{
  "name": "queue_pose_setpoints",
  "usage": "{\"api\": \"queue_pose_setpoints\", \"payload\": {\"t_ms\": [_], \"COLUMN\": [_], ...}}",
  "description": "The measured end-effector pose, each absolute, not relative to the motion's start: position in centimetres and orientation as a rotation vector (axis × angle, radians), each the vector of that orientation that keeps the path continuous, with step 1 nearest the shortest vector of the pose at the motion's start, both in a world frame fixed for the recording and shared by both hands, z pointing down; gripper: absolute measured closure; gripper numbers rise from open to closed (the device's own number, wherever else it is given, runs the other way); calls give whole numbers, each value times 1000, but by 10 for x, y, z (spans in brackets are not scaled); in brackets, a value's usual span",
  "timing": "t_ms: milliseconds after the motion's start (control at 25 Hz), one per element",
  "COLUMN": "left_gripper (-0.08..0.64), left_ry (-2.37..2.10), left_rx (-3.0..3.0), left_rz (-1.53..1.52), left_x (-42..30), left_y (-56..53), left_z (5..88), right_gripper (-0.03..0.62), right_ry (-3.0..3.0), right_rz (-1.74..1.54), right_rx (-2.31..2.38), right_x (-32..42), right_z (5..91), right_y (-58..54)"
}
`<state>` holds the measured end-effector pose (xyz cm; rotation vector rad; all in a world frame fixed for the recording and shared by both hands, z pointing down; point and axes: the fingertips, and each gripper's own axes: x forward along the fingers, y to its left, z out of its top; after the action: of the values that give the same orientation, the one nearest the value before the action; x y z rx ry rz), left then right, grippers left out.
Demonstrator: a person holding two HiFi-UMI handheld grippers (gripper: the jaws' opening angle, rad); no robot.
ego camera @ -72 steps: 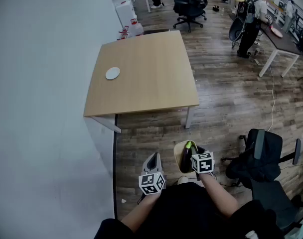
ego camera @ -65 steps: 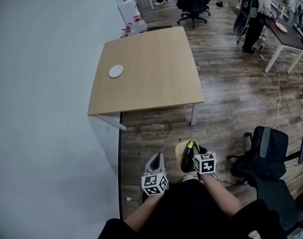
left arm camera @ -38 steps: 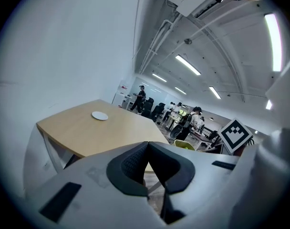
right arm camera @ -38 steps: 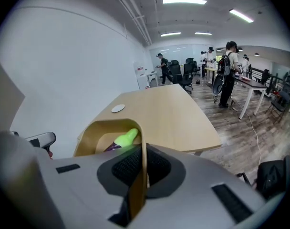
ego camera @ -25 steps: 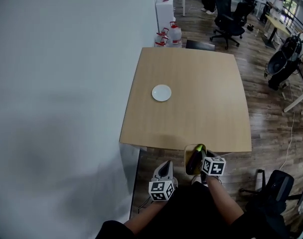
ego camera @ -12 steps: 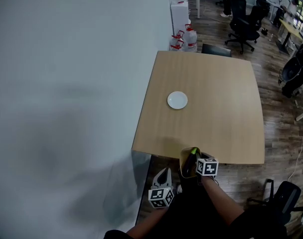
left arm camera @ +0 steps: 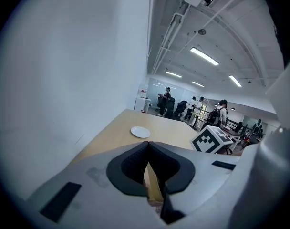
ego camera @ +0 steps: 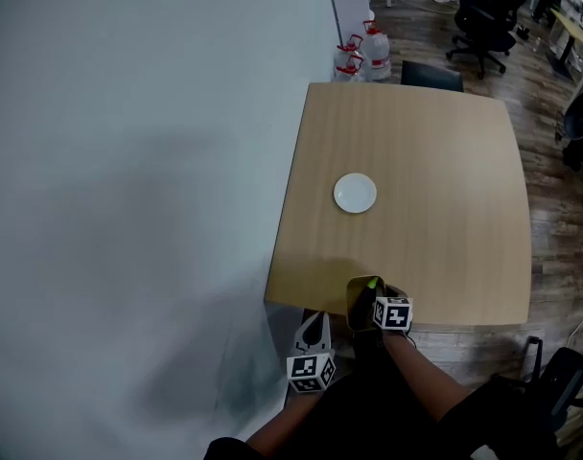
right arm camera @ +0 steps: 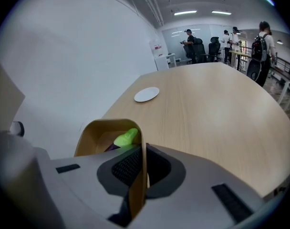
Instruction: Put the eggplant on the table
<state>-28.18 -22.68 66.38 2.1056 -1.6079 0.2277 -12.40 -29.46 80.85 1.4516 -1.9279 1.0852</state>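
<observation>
Eggplant (right arm camera: pixel 126 137) in bowl (right arm camera: pixel 95 128), right gripper view alone shows right fingers (right arm camera: pixel 127 168) clamping rim — left fingers (left arm camera: pixel 133 163) closed, empty.

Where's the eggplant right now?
In the head view, the eggplant lies in a wooden bowl clamped by the right gripper, at the near edge of the table.

Worktop (ego camera: pixel 445 209) mostly bare wood, lone white plate (ego camera: pixel 355 193) left of centre, open passage across its right half, wall (ego camera: pixel 128 161) flush along the left edge, black chair (ego camera: pixel 431 75) and water jugs (ego camera: pixel 363 54) beyond the far edge, bowl (ego camera: pixel 354 305) clamped in the right gripper (ego camera: pixel 380 298) over the near edge.
</observation>
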Motion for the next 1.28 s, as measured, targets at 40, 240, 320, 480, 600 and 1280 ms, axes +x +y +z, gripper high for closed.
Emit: {"api": "queue_pose_setpoints", "payload": {"t_ms": [40,240,320,480,600,1280], "left_gripper": [548,548,548,548,548,548], "left_ry": [-1613,-1602,-1596,-1597,-1604,-1599], "left_rx": [2093,2059,2040,2004,1979,1980], "left_rz": [238,267,275,290,294,321], "left_x": [-285,-303,-306,-306,-308,-295], "left_y": [-234,-278,-288,-299,-313,-362], "left_z": [666,671,678,692,695,700], "right_gripper": [530,530,529,529,529,529], "right_ry": [-1926,-1890,-1868,-1812,-1765,-1589], "right_rz": [1070,1053,1062,1075,1099,1308], "right_rx": [1448,1433,1435,1415,1418,1543], "right_x": [-126,-140,-141,-135,-130,-103], "right_z": [813,827,836,855,861,877], "right_y": [-300,-343,-358,-375,-390,-430]}}
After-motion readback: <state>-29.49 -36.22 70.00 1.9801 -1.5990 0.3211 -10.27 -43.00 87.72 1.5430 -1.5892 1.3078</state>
